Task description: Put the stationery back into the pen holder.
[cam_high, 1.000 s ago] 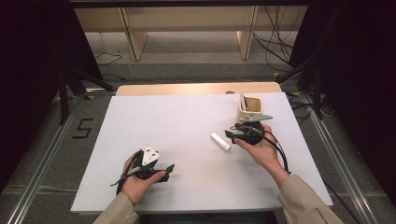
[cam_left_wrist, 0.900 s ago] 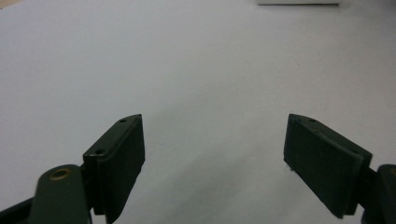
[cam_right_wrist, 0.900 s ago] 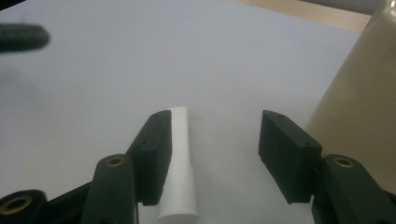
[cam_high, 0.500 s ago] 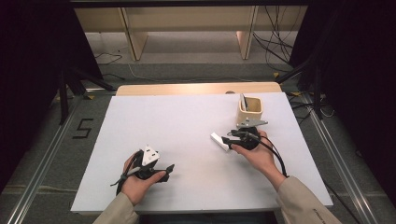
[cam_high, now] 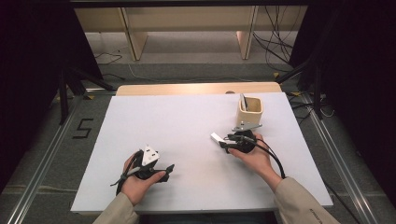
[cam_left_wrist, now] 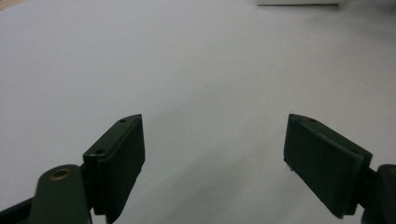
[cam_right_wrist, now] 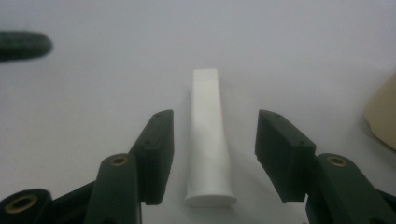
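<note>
White table (cam_high: pixel 187 135), right gripper (cam_right_wrist: pixel 210 154) closing — apparently astride tube (cam_right_wrist: pixel 208 135)

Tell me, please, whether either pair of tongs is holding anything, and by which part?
Nothing is held. The right tongs straddle the white tube near its cap end without touching it; the left tongs stand open over the table.

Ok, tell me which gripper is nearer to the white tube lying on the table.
Right. The right gripper straddles the white tube, open jaws either side, not pressing it. The left gripper sits far across the table, jaws open over bare surface.
</note>
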